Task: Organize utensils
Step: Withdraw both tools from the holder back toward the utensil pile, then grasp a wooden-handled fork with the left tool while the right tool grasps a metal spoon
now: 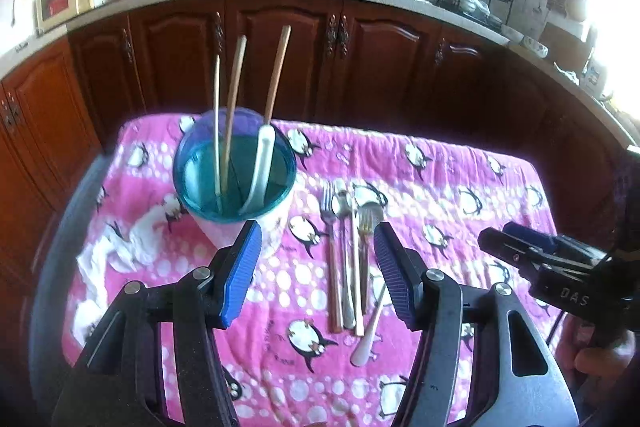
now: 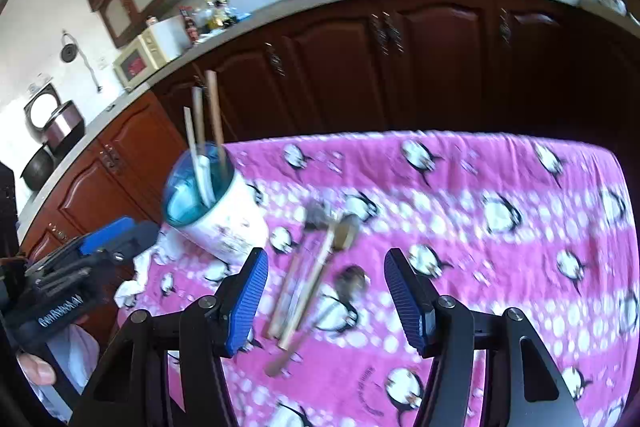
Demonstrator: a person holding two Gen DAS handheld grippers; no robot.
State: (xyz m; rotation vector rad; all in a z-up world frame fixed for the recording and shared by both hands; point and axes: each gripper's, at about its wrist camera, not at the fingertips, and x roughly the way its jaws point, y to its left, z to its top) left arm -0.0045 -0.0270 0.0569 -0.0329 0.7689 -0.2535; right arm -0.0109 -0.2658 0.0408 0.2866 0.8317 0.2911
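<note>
**Desk:** Where do the utensils stand?

**Photographer:** A blue-rimmed cup [image 1: 235,183] sits near the far left corner of the surface [image 1: 460,163], draped in a pink penguin-print cloth. It holds three chopsticks [image 1: 232,107] and a white spoon [image 1: 261,167], all leaning upright. Just right of the cup, a loose row of cutlery lies flat: a fork [image 1: 331,247], a metal spoon [image 1: 343,239] and a second fork [image 1: 363,255], handles toward the camera, with a white spoon [image 1: 370,327] angled at the near end.

**Desk:** And the grippers?

**Photographer:** The left gripper [image 1: 318,267] hangs over the cloth with its blue pads spread wide, nothing between them; its left pad lies in front of the cup's base. The right gripper [image 2: 326,299] is spread likewise, empty, over the cutlery row, which is motion-blurred in the right wrist view.

**Desk:** Room to move?

**Photographer:** The cloth's right half lies bare out to the right edge. A crumpled white tissue [image 1: 120,251] lies by the left edge, beside the cup. Brown cabinets [image 1: 280,59] stand beyond the far edge.
</note>
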